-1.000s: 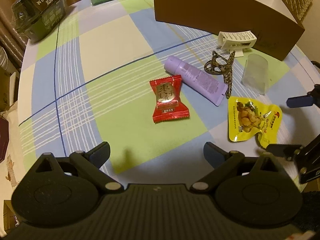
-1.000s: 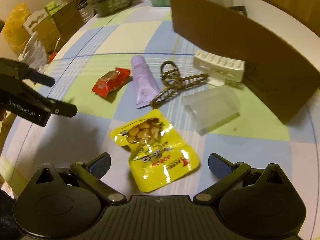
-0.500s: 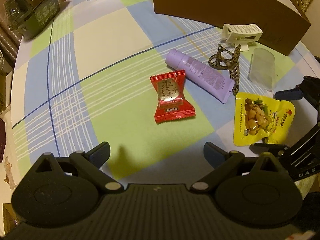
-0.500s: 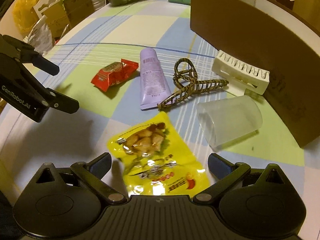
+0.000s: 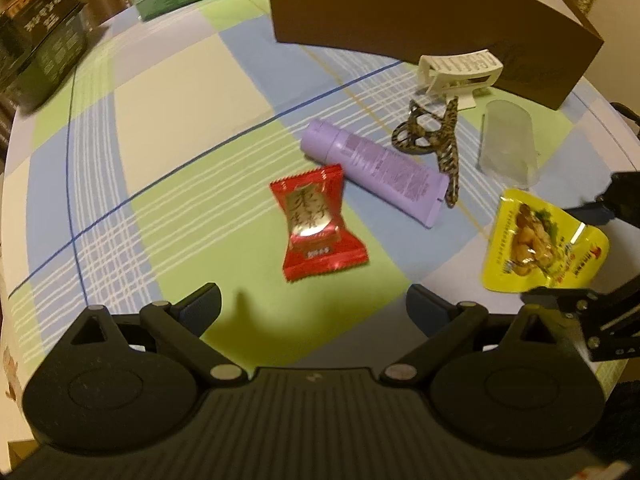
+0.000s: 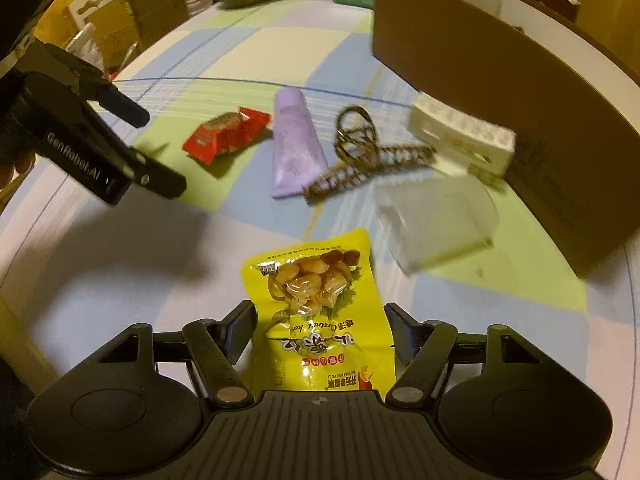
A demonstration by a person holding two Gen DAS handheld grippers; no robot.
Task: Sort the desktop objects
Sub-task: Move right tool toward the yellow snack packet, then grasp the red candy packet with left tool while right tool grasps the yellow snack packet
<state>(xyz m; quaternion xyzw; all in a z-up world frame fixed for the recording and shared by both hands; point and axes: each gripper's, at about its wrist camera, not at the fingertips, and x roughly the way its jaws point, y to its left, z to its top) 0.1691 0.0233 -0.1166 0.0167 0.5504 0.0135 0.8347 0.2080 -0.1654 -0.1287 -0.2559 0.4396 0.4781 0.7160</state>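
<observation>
The right tongs straddle the yellow snack pouch on the bench, one finger at each side edge; whether they pinch it I cannot tell. The left tongs hover spread wide, nothing between them, with the red candy packet just ahead and the purple tube beyond it.

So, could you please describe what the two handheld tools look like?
Both are matte black plastic: a ribbed central body, two rounded housings with triangular cut-outs, silver pivot pins and dark blue finger pads. The left tool carries white "GenRobot.AI" lettering; the right tool looks alike. No cables or sleeves are visible.
</observation>
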